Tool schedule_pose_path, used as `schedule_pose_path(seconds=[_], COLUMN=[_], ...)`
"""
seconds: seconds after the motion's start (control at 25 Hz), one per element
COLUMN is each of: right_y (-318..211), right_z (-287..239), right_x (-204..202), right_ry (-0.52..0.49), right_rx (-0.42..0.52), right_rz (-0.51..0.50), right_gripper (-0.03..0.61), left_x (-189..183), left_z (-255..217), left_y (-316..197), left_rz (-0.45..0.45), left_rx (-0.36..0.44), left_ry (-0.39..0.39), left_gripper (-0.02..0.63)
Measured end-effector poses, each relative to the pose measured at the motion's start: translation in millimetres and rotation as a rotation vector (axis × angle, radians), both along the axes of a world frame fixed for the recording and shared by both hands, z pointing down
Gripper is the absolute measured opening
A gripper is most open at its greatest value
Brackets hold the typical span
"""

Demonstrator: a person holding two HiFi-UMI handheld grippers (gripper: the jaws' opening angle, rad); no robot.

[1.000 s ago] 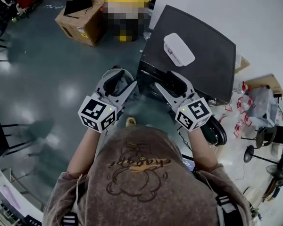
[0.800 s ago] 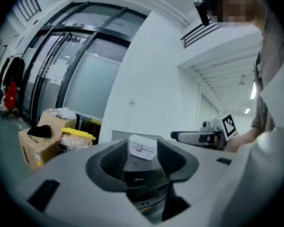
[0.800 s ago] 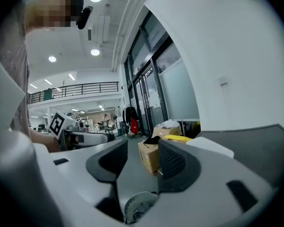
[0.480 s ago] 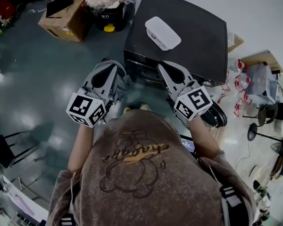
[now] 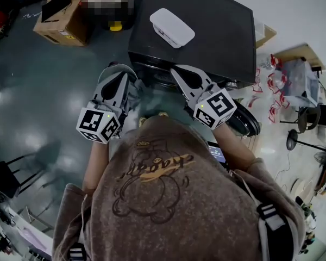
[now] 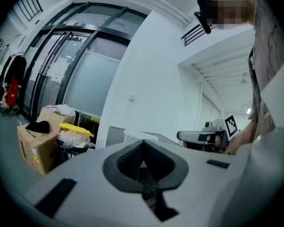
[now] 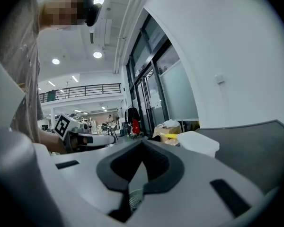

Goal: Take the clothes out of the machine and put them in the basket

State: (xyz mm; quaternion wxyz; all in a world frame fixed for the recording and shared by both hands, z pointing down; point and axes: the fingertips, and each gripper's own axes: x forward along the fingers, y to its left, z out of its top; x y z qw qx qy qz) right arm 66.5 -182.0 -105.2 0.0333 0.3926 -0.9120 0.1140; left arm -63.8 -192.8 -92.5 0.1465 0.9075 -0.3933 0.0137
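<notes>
The black machine (image 5: 217,26) stands in front of me with a white lidded box (image 5: 171,27) on its top. No clothes and no basket show in any view. My left gripper (image 5: 124,74) reaches toward the machine's front left corner, shut and empty; its pads (image 6: 143,145) meet. My right gripper (image 5: 177,73) points at the machine's front edge. Its jaws are closing the last bit, pads together (image 7: 141,146) with nothing between. The machine's door and opening are hidden under the grippers and my body.
A cardboard box (image 5: 60,20) and a yellow-lidded bin (image 6: 75,129) sit on the floor left of the machine. A round black object (image 5: 244,126) lies by my right arm. Stands and red-and-white clutter (image 5: 274,86) crowd the right side. A black chair (image 5: 2,175) is at left.
Both grippers' jaws have gone from spread apart to shut. Both hands have moved forward and a little down toward the machine's front, and the machine sits closer in view.
</notes>
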Motion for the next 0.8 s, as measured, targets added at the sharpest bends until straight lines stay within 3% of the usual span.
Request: schedule_pose_path(seconds=[0.2,0.8], right_y=[-5,-17], right_z=[4,7], right_x=[9,2], right_ry=[-0.011,-0.003], right_rx=[-0.005,-0.009], right_rz=[0.027,-0.029], right_gripper=[-0.005,-0.005], left_x=[6,13], left_z=[0,7], left_y=[-1,-13], left_rz=[-0.003,-0.026], left_rx=[0.000,-0.029], left_ry=[-0.003,0.001], left_gripper=[0.008,0.008])
